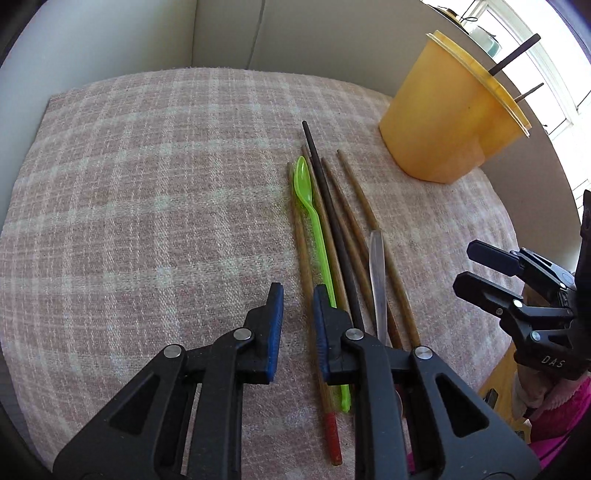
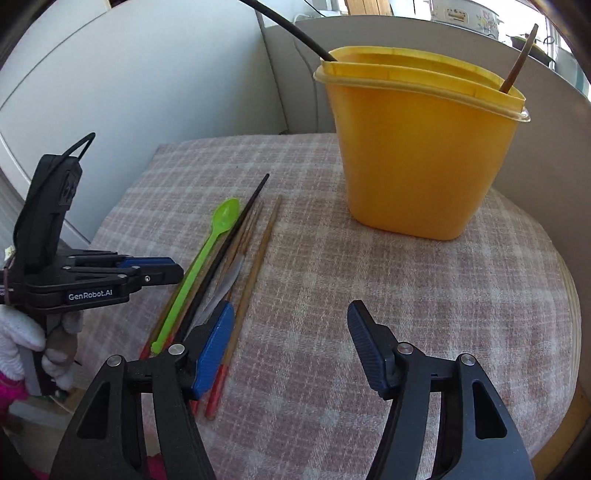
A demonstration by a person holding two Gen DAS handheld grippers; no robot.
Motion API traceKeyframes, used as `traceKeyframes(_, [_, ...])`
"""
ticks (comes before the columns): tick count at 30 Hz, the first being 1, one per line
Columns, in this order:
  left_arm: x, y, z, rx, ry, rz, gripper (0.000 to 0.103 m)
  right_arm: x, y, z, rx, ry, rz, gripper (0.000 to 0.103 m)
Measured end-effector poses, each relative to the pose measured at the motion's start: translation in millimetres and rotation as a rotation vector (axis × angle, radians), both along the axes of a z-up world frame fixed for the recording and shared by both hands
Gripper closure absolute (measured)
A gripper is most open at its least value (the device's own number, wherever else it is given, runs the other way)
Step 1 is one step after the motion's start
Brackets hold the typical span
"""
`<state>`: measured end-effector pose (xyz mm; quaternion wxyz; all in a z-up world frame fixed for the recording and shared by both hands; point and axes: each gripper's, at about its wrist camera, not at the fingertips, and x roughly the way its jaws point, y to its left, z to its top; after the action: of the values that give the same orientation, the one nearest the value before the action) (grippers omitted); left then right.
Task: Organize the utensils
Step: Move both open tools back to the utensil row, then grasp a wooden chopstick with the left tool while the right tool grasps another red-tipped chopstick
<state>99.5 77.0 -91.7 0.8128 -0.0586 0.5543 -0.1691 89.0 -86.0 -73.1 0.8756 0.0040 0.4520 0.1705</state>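
Note:
A bundle of utensils lies on the plaid cloth (image 1: 147, 221): a green plastic spoon (image 1: 314, 221) (image 2: 207, 258), a black chopstick (image 1: 325, 184) (image 2: 240, 221), several brown chopsticks (image 1: 362, 199) (image 2: 262, 251) with red ends, and a clear flat utensil (image 1: 377, 266) (image 2: 229, 284). My left gripper (image 1: 298, 328) (image 2: 162, 269) hovers low over the near end of the bundle, jaws narrowly apart, nothing pressed between them. My right gripper (image 2: 291, 332) (image 1: 491, 273) stands open just right of the bundle, empty. The yellow holder (image 1: 447, 118) (image 2: 424, 155) behind holds a black and a brown chopstick.
The cloth covers a round table whose wooden rim (image 2: 572, 332) shows at the right. White cushioned panels (image 2: 147, 92) rise behind the table. A gloved hand (image 2: 18, 339) holds the left gripper's handle. A window ledge with crockery (image 2: 465, 14) lies beyond the holder.

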Motion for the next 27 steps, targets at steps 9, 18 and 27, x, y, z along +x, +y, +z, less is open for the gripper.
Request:
traceKeyframes(9, [7.5, -15.4, -4.8, 0.043, 0.001, -0.017, 0.090, 25.2, 7.6, -28.8, 0.060, 0.138, -0.014, 0.066])
traceKeyframes(18, [29.3, -32.5, -14.0, 0.058, 0.017, -0.012, 0.091, 38.1, 24.9, -27.5, 0.061, 0.167, 0.006, 0.075])
traceKeyframes(27, [45.5, -30.4, -14.7, 0.057, 0.003, -0.015, 0.096, 54.2, 51.6, -32.9, -0.001, 0.191, 0.002, 0.079])
